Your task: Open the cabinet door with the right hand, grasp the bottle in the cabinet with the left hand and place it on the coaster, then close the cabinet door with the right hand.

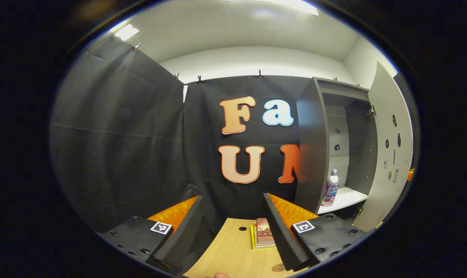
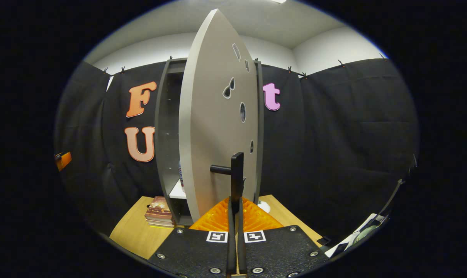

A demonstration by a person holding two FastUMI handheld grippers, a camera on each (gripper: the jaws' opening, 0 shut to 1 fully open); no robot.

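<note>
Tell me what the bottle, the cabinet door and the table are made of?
The bottle looks like plastic: a whitish body, pale cap and glossy printed wrap. The cabinet door seems to be grey laminated board with a matte finish; its flat, even face and thin edge suggest that. Its handle looks dark, perhaps metal or plastic. The table looks like light wood or wood-look laminate, since grain lines show.

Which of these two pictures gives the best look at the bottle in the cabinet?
The left gripper view: the bottle stands upright in full sight on the white shelf of the open cabinet. In the right gripper view the open door covers nearly all of it, leaving a sliver at the door's edge.
</note>
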